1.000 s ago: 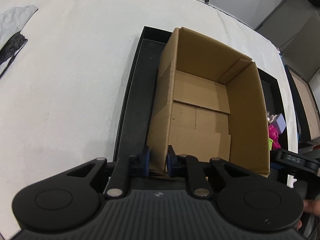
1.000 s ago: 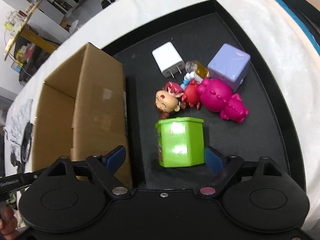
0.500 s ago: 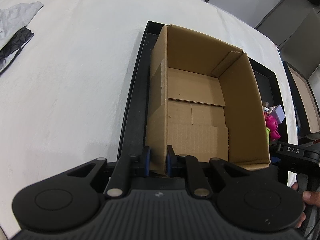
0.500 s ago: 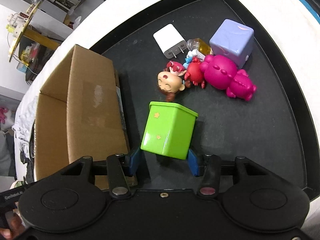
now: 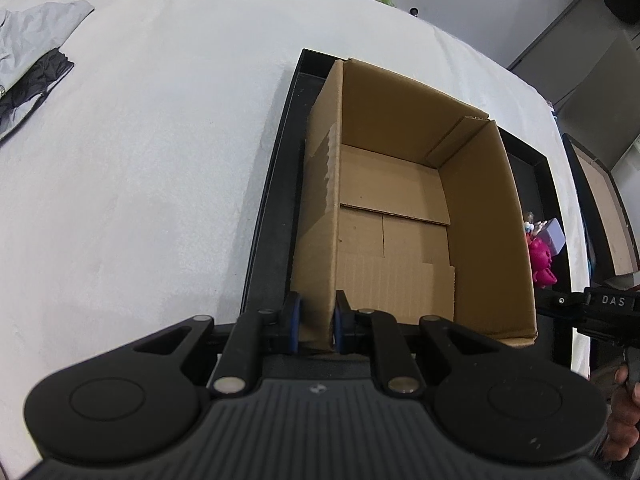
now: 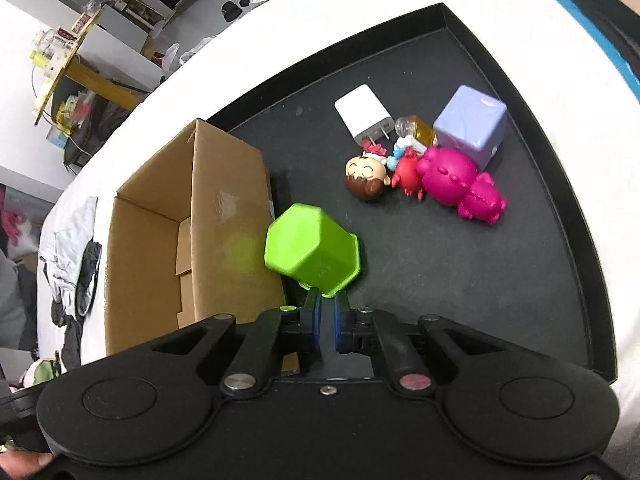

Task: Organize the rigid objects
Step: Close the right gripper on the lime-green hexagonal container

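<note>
An open, empty cardboard box stands on a black tray. My left gripper is shut on the box's near left wall. In the right wrist view my right gripper is shut on the rim of a green hexagonal cup, held tilted above the tray beside the box. On the tray lie a magenta toy, a lilac cube, a white charger, a small doll head, a red figure and a small amber bottle.
The tray rests on a white tablecloth. Grey and black cloth lies at the far left of the table. Shelves and clutter stand beyond the table edge.
My right gripper closed on the green cup, lifted it off the tray and tipped it toward the box. My left gripper kept its hold on the box wall.
</note>
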`<state>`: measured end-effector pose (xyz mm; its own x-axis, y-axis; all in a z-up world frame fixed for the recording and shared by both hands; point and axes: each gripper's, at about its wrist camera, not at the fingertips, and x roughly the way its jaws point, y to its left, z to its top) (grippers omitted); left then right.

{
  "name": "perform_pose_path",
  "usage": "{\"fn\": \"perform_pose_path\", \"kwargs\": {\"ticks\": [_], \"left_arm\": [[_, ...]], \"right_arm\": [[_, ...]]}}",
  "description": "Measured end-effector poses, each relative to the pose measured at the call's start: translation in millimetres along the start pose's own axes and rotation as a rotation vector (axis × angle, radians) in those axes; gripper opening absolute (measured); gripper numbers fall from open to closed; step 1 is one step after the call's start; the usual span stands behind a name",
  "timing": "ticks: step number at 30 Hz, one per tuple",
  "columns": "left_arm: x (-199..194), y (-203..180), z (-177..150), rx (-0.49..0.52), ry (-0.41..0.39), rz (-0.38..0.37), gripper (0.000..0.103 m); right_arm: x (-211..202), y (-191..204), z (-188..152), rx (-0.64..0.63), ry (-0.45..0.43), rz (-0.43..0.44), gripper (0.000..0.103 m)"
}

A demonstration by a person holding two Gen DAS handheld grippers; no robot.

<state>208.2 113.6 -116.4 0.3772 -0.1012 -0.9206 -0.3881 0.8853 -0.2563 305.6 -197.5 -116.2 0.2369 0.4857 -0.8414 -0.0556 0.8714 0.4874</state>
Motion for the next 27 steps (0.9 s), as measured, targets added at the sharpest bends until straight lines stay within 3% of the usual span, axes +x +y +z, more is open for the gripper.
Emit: {"fn": "perform_pose_path", "kwargs": {"ticks": [4,6,8,27], "left_arm": [[-1,3,2,-0.009,-0.005,-0.007,0.016],[-1,4,2,-0.01,-0.008,-0.007,0.016],[-1,6,3,-0.018,-0.008,-0.012,0.016],[-1,17,1,-0.072,-0.027,-0.047,0.017]], "right_arm": [[5,5,6,0.037,-0.006,-0.026,0.017],[7,6,11,0.065,-0.02,-0.027,0.057],[8,8,14,0.063,-0.041,-0.04,0.066],[56,38,45,0.015,0.008,-0.148,0.072]]}}
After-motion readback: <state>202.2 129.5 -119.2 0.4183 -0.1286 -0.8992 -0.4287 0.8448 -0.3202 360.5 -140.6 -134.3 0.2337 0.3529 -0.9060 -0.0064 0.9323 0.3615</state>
